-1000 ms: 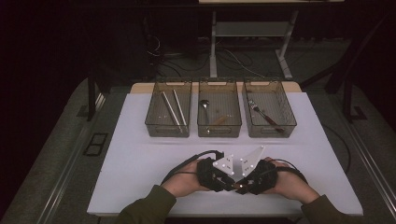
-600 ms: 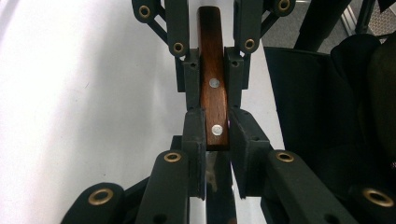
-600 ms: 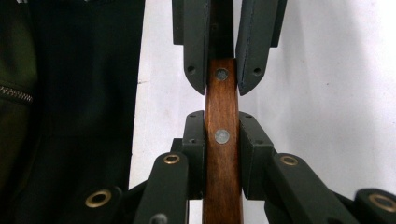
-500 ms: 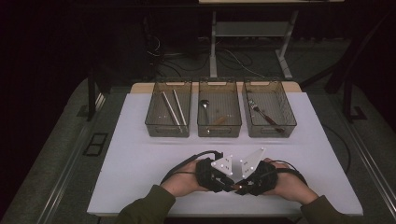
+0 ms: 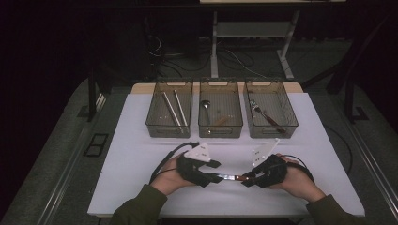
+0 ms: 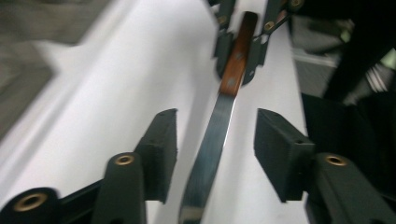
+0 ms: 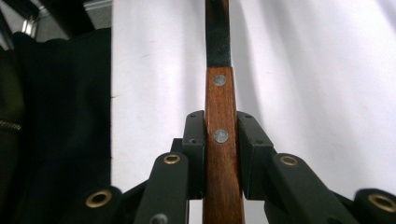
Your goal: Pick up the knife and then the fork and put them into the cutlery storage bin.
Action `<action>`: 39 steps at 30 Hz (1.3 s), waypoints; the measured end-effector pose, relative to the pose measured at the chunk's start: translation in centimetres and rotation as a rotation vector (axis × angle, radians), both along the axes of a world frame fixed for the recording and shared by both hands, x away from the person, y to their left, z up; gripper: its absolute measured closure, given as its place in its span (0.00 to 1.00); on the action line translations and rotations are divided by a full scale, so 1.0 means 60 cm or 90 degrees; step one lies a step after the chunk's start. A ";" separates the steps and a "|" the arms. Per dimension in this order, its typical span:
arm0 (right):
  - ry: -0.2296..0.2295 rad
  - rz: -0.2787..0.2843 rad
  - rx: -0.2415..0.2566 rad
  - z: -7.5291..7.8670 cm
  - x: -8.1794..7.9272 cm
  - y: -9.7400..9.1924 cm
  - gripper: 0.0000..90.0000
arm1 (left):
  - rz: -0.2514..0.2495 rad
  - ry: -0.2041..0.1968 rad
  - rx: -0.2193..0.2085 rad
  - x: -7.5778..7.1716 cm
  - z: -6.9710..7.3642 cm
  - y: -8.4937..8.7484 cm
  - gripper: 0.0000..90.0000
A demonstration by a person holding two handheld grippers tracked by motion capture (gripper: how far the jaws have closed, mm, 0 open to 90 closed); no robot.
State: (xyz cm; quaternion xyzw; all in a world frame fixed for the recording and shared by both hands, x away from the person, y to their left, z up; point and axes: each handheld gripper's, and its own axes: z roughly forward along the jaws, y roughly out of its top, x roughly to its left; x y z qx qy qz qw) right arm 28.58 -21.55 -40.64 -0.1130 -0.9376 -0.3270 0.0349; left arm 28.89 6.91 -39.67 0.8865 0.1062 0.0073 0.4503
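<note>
Over the white table [image 5: 141, 140], jaws clamp the knife [image 7: 219, 126] by its riveted wooden handle.

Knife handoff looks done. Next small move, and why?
Probably draw the left gripper back off the blade, then let the right gripper carry the knife toward the trays. The left gripper's jaws have just been opening; they now stand apart from the blade between them, while the right gripper's pads press the wooden handle.
</note>
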 end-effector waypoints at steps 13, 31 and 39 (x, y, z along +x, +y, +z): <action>-0.021 -0.119 0.018 0.011 0.036 -0.061 0.84 | 0.207 -0.001 -0.044 -0.018 -0.044 0.120 0.23; -0.050 -0.284 0.076 0.046 0.089 -0.131 0.84 | 0.252 -0.003 -0.025 -0.023 -0.061 0.131 0.00; -0.054 -0.348 0.108 0.060 0.109 -0.157 0.84 | 0.251 0.001 -0.023 -0.022 -0.062 0.130 0.00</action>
